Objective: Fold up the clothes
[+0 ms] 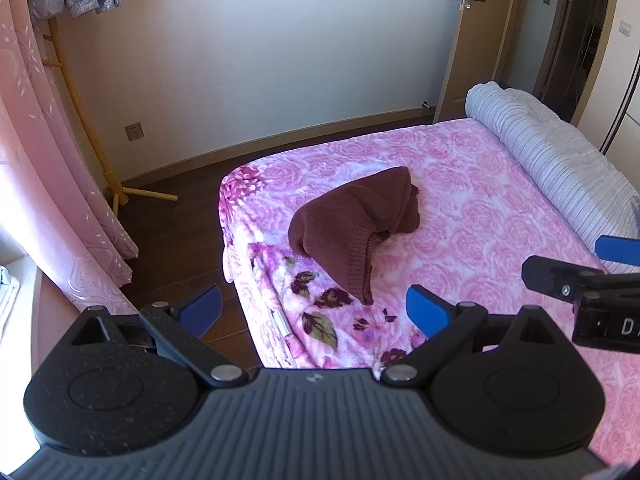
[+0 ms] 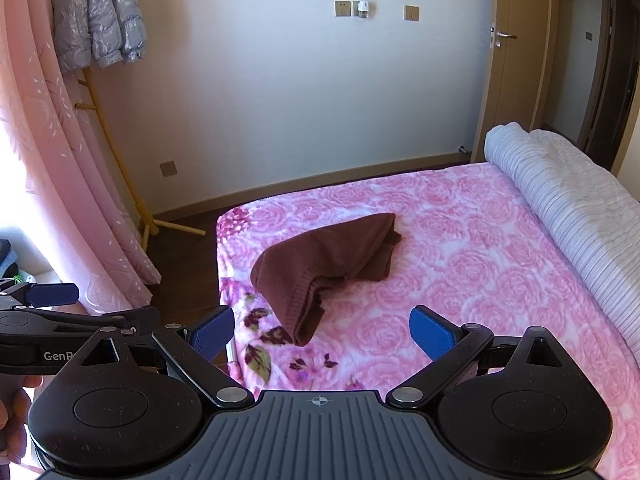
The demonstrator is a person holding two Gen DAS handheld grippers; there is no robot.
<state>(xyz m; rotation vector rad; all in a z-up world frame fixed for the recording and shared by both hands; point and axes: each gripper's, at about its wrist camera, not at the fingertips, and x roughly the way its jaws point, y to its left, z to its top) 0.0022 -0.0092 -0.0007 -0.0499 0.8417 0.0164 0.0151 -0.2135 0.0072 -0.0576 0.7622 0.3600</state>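
Note:
A dark brown knitted garment (image 1: pixel 356 220) lies crumpled on the pink floral bed (image 1: pixel 500 208), near its front left corner; its ribbed hem points toward me. In the right wrist view the same garment (image 2: pixel 324 260) sits just ahead of the fingers. My left gripper (image 1: pixel 314 312) hovers open above the bed's near corner, short of the garment, nothing between its blue pads. My right gripper (image 2: pixel 322 330) is also open and empty, a little back from the hem. Each gripper shows at the edge of the other's view: the right gripper (image 1: pixel 592 276) and the left gripper (image 2: pixel 52 300).
A rolled striped white quilt (image 1: pixel 552 160) lies along the bed's right side. Dark wooden floor (image 1: pixel 176 216) runs left of the bed, with a wooden coat stand (image 2: pixel 120 160) holding silver jackets (image 2: pixel 96 16), pink curtains (image 1: pixel 36 140), and a door (image 2: pixel 516 60) at the back right.

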